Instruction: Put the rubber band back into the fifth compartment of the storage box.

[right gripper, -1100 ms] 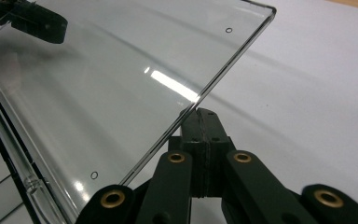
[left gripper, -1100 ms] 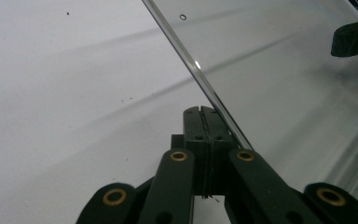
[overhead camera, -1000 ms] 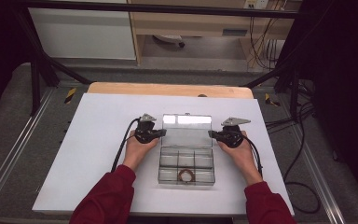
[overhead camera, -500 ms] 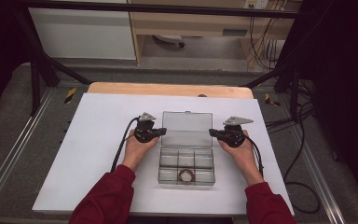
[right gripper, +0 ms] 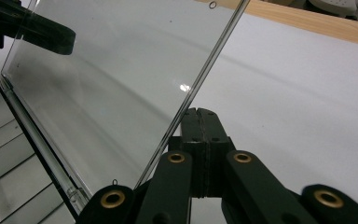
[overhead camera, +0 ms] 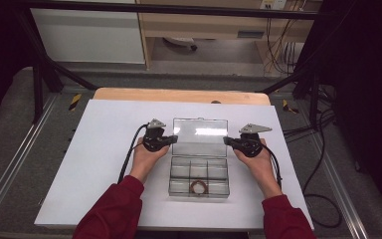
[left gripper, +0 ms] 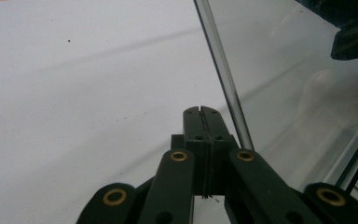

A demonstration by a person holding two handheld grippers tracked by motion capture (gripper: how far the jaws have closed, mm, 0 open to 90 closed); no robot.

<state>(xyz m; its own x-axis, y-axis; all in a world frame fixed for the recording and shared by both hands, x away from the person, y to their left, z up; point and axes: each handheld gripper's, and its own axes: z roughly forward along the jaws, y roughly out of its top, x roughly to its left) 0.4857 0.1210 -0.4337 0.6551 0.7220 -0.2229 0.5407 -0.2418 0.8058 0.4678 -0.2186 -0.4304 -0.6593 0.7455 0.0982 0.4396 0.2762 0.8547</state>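
Note:
A clear plastic compartment box [overhead camera: 199, 175] lies on the white sheet with its lid [overhead camera: 200, 130] swung up behind it. A brown coiled ring [overhead camera: 198, 186] sits in a front compartment. My left gripper [overhead camera: 174, 139] is shut, its tip at the lid's left edge; in the left gripper view the closed jaws [left gripper: 203, 112] stand just beside that edge [left gripper: 223, 74]. My right gripper [overhead camera: 226, 141] is shut at the lid's right edge, and in the right gripper view its jaws [right gripper: 199, 113] lie under the lid's rim [right gripper: 205, 74]. Nothing is between either pair of jaws.
The white sheet [overhead camera: 104, 149] covers a wooden table [overhead camera: 179, 94]. Metal rails run along both sides of it, and black cables [overhead camera: 323, 189] hang at the right. A black frame bar crosses the back. Bare sheet lies left and right of the box.
The lid has swung: its bright glare is gone and more of its face shows. Both hands have stayed almost where they were beside it.

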